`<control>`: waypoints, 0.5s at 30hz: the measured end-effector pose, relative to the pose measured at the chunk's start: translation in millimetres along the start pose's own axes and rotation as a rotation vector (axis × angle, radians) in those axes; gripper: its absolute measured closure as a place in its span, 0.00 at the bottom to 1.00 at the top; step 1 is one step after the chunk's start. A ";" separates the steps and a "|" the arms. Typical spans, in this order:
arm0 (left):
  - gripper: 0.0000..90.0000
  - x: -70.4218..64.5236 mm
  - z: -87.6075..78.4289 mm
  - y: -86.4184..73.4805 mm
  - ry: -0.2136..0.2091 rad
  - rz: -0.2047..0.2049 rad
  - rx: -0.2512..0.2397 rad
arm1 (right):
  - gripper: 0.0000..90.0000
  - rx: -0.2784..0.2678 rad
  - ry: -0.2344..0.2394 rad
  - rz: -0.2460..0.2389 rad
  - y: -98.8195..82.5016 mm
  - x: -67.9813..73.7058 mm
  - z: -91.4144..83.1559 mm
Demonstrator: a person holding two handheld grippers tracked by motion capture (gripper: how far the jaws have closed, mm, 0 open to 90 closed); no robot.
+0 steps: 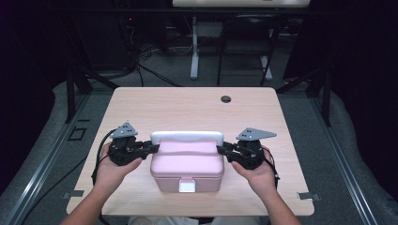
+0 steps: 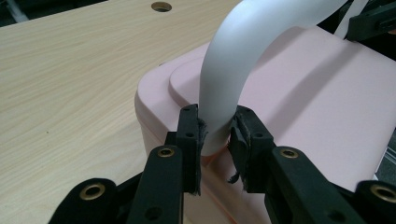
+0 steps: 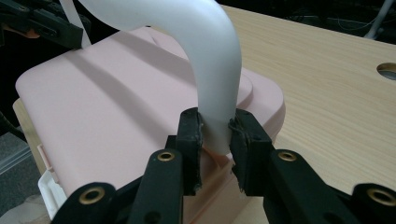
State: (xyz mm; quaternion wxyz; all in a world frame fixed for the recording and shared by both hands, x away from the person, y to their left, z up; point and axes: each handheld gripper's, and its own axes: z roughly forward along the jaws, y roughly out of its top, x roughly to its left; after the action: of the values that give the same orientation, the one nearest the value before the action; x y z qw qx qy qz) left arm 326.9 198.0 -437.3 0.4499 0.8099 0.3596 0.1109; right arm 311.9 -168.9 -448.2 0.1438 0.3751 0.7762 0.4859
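Pink box (image 1: 186, 164) w/ white handle (image 1: 186, 137) – smooth matt plastic; table (image 1: 187, 105) – pale wood-grain.

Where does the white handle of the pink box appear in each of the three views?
High view: the white handle lies along the far edge of the pink box, at the centre.
Left gripper view: it arches from the top down to the jaws at the centre.
Right gripper view: likewise.
Shared landmark: the round hole in the table.

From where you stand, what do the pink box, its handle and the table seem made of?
Box: likely plastic, matte pink, smooth with moulded rounded edges. Handle: probably plastic too, white, satin, soft highlights. Table: pale wood grain, perhaps laminate; too even to say.
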 end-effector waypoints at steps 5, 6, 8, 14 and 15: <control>0.82 1.2 -0.6 2.1 -0.004 -0.007 -0.003 | 0.82 0.005 0.004 0.006 3.1 -0.6 -0.9; 0.82 1.1 -0.6 2.5 -0.004 -0.010 -0.003 | 0.82 0.006 0.003 0.005 3.6 -0.7 -1.0; 0.82 1.2 -0.7 3.0 -0.004 -0.010 -0.001 | 0.82 0.007 0.003 0.007 4.1 -0.7 -1.1; 0.82 2.6 -1.8 7.4 -0.011 -0.019 0.006 | 0.82 0.009 0.004 0.013 8.0 -1.3 -1.8; 0.82 2.7 -2.0 8.1 -0.011 -0.021 0.005 | 0.82 0.012 0.005 0.017 8.7 -1.4 -2.0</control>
State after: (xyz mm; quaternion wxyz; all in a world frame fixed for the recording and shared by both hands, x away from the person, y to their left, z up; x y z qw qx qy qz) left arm 331.8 198.4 -430.0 0.4509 0.8079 0.3658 0.1011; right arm 315.5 -169.1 -439.9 0.1353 0.3814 0.7762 0.4835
